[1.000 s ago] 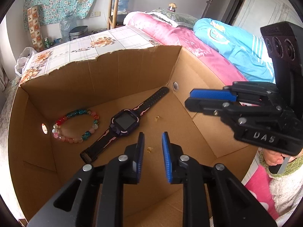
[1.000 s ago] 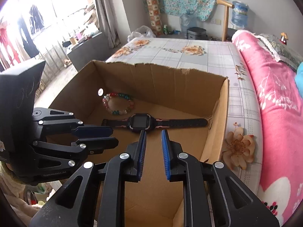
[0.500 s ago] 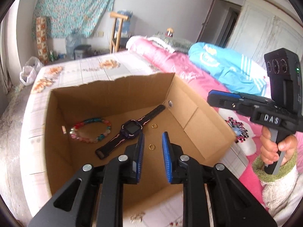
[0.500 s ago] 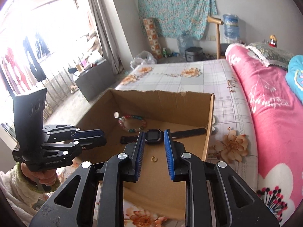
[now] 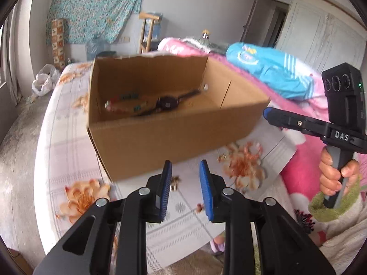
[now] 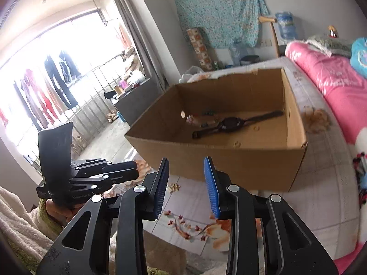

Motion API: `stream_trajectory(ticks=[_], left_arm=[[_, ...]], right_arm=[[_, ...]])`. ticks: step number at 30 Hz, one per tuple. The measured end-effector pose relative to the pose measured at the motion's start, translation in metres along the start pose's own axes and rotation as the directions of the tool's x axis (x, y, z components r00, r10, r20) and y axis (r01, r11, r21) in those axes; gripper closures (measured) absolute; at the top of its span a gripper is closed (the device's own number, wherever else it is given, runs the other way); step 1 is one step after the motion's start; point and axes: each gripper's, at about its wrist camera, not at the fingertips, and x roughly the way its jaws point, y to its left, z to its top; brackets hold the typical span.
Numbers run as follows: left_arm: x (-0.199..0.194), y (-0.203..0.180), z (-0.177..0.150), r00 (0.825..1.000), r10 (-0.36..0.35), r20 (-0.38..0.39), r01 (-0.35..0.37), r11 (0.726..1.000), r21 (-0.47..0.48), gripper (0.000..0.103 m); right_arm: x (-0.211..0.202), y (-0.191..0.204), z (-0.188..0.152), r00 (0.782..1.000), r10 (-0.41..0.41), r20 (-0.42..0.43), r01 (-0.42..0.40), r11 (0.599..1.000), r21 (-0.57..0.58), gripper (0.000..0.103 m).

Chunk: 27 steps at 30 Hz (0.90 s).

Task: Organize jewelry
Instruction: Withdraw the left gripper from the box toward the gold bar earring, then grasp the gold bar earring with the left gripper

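Left wrist view: a light, stiff cardboard box (image 5: 169,135) on the flowered bed (image 5: 68,137) holds a flexible-strapped watch (image 5: 167,103), a beaded bracelet (image 5: 123,103) best pinched across its beads, and tiny rings (image 6: 255,128). Both grippers, left (image 5: 185,183) and right (image 6: 187,178), angle downward short of the box, jaws just widened, empty.

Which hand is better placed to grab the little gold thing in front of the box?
Left, narrowly: the gold piece lies beside the left gripper; both it and the right gripper just opened, empty.
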Motion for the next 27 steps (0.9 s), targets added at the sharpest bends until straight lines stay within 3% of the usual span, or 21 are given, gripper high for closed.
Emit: stream_trajectory(ticks=[6,9,19,23,27], left_arm=[[0.044,-0.011,-0.022,0.99,0.12,-0.077,-0.115,0.991,0.061,0.079],[0.054,-0.01,-0.025,0.986,0.146,-0.083,-0.14,0.987,0.074,0.079],[0.069,-0.009,-0.025,0.98,0.175,-0.094,-0.164,0.979,0.121,0.08],[0.074,-0.017,-0.024,0.977,0.195,-0.09,-0.179,0.971,0.157,0.087],[0.074,-0.02,-0.025,0.976,0.199,-0.091,-0.182,0.969,0.167,0.088]], right_arm=[[0.047,-0.009,-0.043,0.992,-0.038,-0.121,0.053,0.99,0.127,0.071],[0.06,-0.006,-0.05,0.987,-0.072,-0.144,0.089,0.989,0.118,0.071],[0.071,0.0,-0.046,0.988,-0.069,-0.139,0.084,0.992,0.099,0.071],[0.072,0.001,-0.048,0.987,-0.078,-0.137,0.092,0.991,0.096,0.071],[0.069,-0.001,-0.05,0.988,-0.08,-0.134,0.094,0.99,0.103,0.071]])
